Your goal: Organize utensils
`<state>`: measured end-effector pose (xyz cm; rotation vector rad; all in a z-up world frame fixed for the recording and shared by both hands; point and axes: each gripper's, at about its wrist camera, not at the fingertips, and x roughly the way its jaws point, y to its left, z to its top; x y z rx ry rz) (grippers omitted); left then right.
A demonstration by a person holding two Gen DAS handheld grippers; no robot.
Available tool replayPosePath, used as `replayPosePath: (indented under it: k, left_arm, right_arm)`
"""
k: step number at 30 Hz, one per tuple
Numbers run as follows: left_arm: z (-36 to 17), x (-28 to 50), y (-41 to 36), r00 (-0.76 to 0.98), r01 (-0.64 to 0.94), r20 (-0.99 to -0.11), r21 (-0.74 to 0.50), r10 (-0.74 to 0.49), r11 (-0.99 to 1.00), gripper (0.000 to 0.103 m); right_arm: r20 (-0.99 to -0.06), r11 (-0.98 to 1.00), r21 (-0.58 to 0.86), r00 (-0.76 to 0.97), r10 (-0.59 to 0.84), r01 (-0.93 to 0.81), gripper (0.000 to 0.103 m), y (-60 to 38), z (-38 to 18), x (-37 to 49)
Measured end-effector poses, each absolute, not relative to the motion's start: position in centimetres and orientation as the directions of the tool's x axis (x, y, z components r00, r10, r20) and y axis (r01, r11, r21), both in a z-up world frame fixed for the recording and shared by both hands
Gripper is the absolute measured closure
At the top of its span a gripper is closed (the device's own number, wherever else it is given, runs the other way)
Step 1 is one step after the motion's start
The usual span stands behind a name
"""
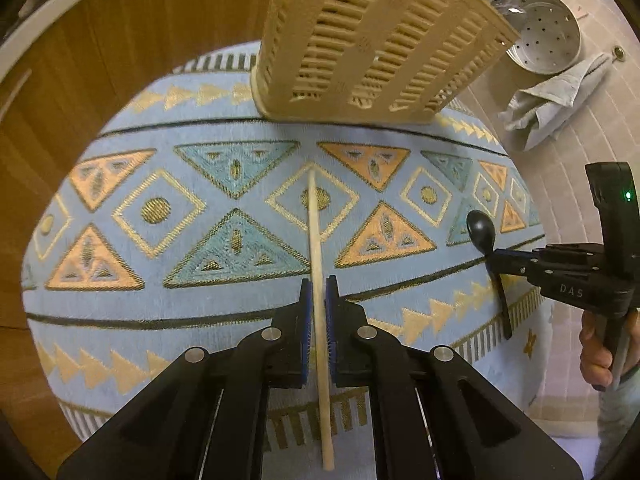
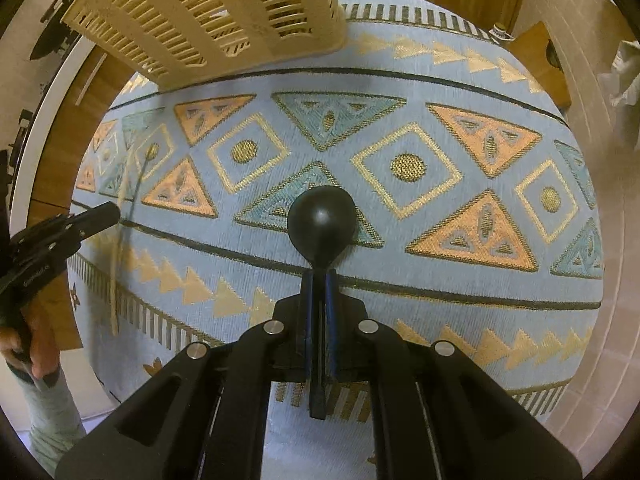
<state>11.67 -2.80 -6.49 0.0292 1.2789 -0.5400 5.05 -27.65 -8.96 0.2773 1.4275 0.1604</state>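
Our left hand-held gripper [image 1: 319,294] is clamped tight on a wooden chopstick [image 1: 316,240]; our right hand-held gripper [image 2: 319,280], frame centre, pinches a black spoon [image 2: 321,216].

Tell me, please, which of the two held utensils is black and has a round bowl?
The spoon, clamped in the right gripper. The left gripper holds a pale, thin wooden stick with no bowl.
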Motion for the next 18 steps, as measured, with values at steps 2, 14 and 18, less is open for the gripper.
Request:
replayPosePath:
  k: [2,14,18]
  left_arm:
    - [-6.7,12.2,-2.7,0.162,0.389,-0.913,-0.289,-0.374,0.874,0.094]
    - [-7.1,13.4,-5.2,0.130,0.450,-0.939,-0.229,-0.317,0.863,0.077]
    - [-7.0,12.8,-6.5,0.158,0.493,-0.958,-0.132,-0.238,0.860,0.079]
  right_arm:
    - [-0.952,0.955,0.290,0.123,0.282,0.059,0.097,-27.5,-9.0,5.4]
    - [-0.957,0.962,0.271,0.113,0.266,0.036,0.087,-27.4,-8.8,5.7]
    - [-0.974,0.978,0.208,0.101,0.205,0.024,0.087,-26.0,-8.7,5.9]
